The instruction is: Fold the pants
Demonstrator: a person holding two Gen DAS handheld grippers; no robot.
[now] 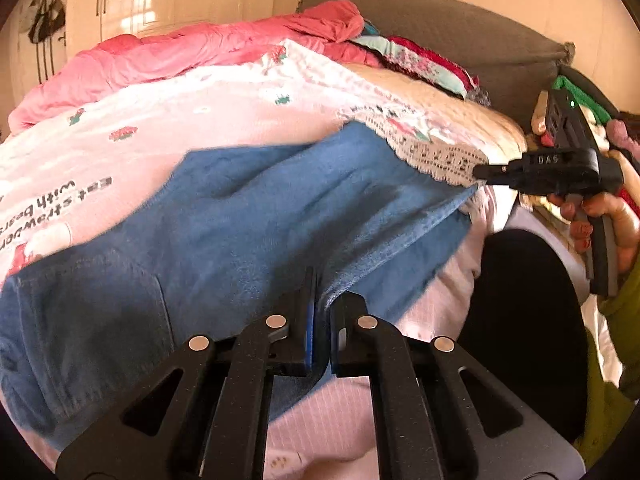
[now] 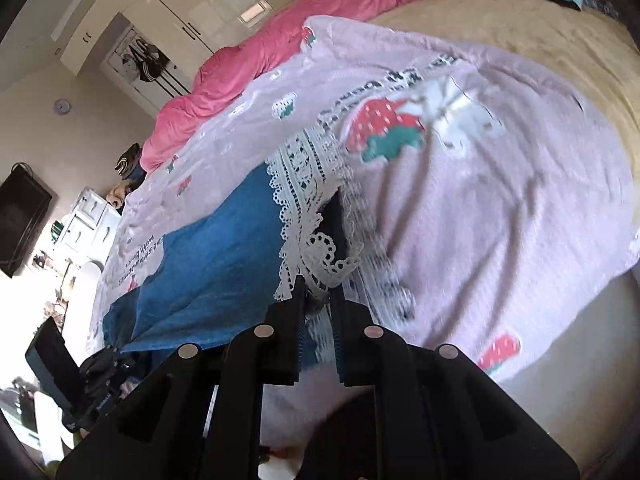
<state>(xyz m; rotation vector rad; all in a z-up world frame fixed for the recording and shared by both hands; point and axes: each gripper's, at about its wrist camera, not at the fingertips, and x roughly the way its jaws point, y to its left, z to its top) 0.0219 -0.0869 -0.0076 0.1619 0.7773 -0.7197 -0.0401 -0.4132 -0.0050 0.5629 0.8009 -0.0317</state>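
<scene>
Soft blue denim pants (image 1: 248, 216); white openwork lace hem (image 2: 308, 184); plush pink blanket (image 2: 480, 208).

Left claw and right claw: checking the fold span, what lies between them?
Blue denim pants stretch from left claw to right claw, seen in the left wrist view.

Pants (image 1: 248, 216) on blanket (image 1: 160, 120), quilt (image 1: 180, 52) behind

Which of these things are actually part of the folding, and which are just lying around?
Part of the job:
blue pants
lace hem of the pants
left gripper, shut on the pants
right gripper, shut on the lace hem

Just lying about:
strawberry blanket
pink quilt
grey headboard
</scene>
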